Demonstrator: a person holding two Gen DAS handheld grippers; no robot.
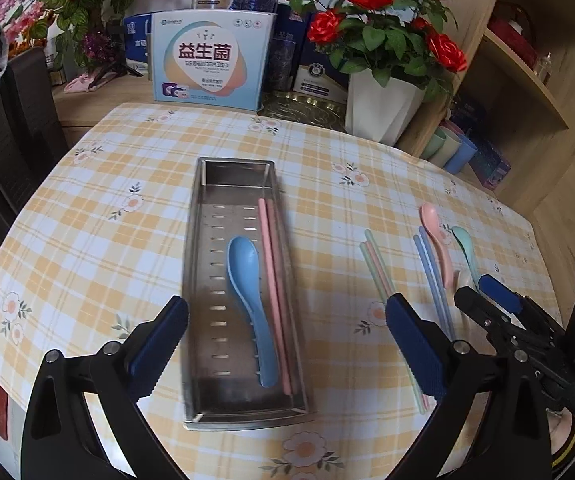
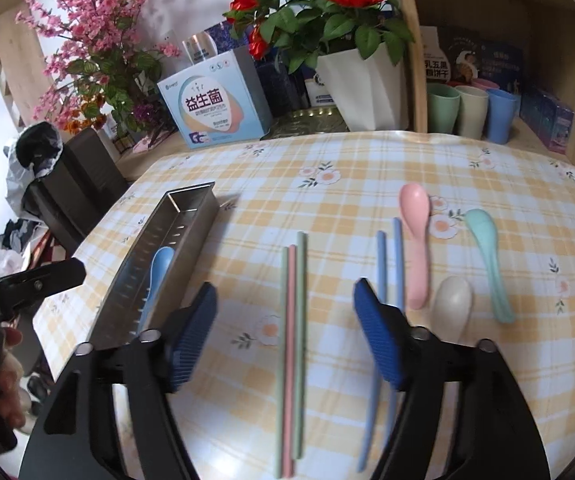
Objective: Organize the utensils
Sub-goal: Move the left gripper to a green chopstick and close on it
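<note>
Left wrist view: the left gripper [image 1: 287,332] hangs over the near end of a metal tray [image 1: 195,280], its blue-padded fingers [image 1: 155,348] spread wide and holding nothing. The tray's long axis runs away from the camera toward the far side of the table. Inside it a blue spoon [image 1: 249,292] lies lengthwise, bowl at the far end and handle toward the camera, and a pair of pink chopsticks [image 1: 273,292] lies just beside it on the right, parallel to the tray's wall.

To the right of the tray, on the checked tablecloth [image 1: 107,220], the right gripper [image 1: 483,288] shows from the side with its tips close to the loose utensils.

In the right wrist view, the right gripper [image 2: 285,312] is also spread open and empty. Between its fingers lie green and pink chopsticks [image 2: 293,320], pointing away from the camera. Just right of them lie two blue chopsticks [image 2: 389,264], partly hidden by the right finger, also pointing away. Farther right sit a pink spoon [image 2: 417,240], a cream spoon [image 2: 453,304] and a green spoon [image 2: 489,260], all with bowls at the far end, handles nearer.

Beyond the table stand a white pot of red roses [image 2: 367,88], a light blue box [image 2: 215,108] and three cups [image 2: 471,112] on a shelf.
</note>
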